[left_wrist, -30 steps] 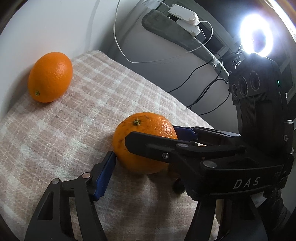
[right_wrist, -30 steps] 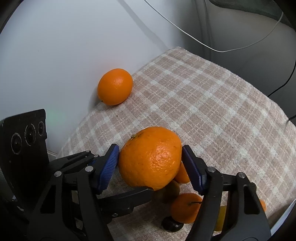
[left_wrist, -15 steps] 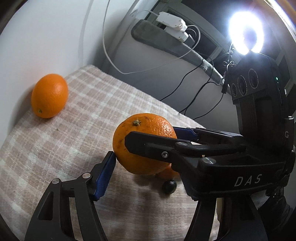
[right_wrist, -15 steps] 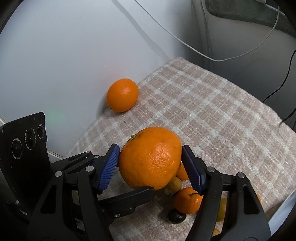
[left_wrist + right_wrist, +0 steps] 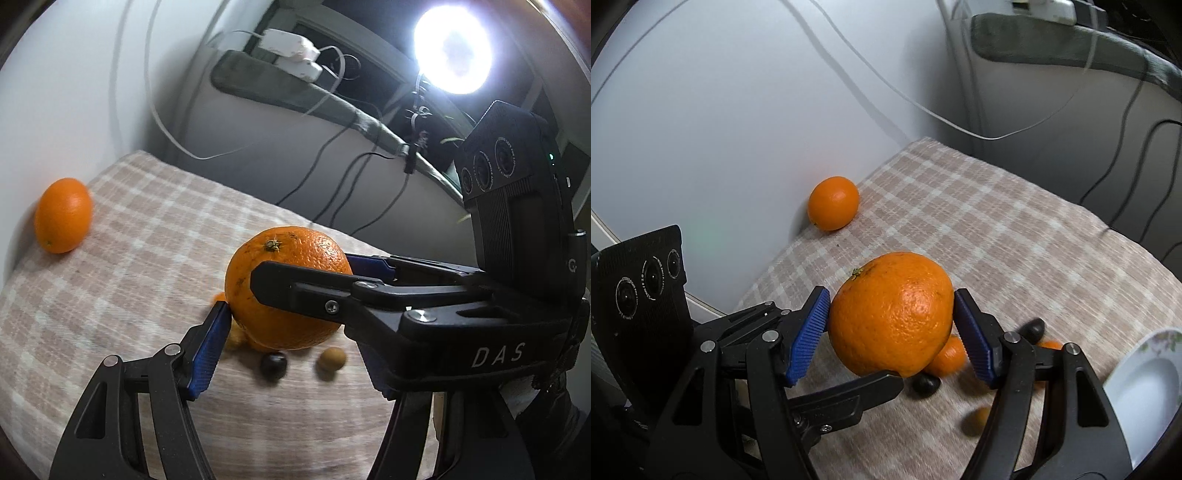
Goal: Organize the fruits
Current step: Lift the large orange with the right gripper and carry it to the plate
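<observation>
Orange, pebbled rind fills the near field; large orange [image 5: 891, 317] sits between the blue pads [image 5: 808, 334] of the right hand-held gripper [image 5: 891, 332], both pads touching it, fruit clear of the checked cloth [image 5: 1015, 236]; grip reads as firm, stem end up and tilted left. Left hand-held gripper [image 5: 280, 314] brackets the same fruit; near pad [image 5: 208, 350] touches or almost touches the rind, far finger hidden behind the right tool, so its closure cannot be told. Below the held fruit: small orange fruits [image 5: 947, 356], dark berries [image 5: 925, 384], a tan one [image 5: 332, 361], loose on the cloth. White plate [image 5: 1145, 391] lies right of the right hand-held gripper, nearer that hand; judged the likely drop point. Farthest: second orange [image 5: 833, 207] against the wall [image 5: 720, 129], long axis across the view, well apart.
</observation>
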Tool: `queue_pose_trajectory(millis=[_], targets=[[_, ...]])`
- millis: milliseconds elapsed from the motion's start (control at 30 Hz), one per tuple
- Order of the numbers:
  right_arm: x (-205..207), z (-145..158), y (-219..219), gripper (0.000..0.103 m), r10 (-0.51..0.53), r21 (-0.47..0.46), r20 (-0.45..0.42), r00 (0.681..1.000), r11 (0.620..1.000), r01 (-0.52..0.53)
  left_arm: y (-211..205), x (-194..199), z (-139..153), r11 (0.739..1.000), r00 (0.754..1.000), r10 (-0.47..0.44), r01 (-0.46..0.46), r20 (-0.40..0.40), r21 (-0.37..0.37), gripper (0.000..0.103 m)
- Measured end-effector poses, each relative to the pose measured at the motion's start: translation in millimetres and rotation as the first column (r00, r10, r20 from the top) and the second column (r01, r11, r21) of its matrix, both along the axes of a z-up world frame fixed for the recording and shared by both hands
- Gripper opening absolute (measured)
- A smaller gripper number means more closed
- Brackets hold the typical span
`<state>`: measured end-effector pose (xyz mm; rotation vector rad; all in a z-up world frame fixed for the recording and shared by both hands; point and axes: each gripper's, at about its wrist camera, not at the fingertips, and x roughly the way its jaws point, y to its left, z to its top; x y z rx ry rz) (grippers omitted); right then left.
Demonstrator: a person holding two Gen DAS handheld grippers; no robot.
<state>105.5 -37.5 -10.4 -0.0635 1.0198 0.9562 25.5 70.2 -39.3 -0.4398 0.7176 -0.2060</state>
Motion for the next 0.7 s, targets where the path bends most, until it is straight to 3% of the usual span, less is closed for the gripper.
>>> queue_pose_trajectory(millis=[400, 700], targets=[[-7, 4, -69, 0.071, -0.121, 0.006, 0.005, 0.993, 0.993, 0.121, -61, 4, 2, 0.992, 0.992, -0.127, 0.127, 0.000, 0.005, 0.067], [-12, -1, -128, 0.071, -0.220, -0.003, -0.007, 0.975, 0.975, 0.220, -111, 13, -1, 0.971, 0.971, -0.240, 0.240, -0.019, 0.013, 0.067]])
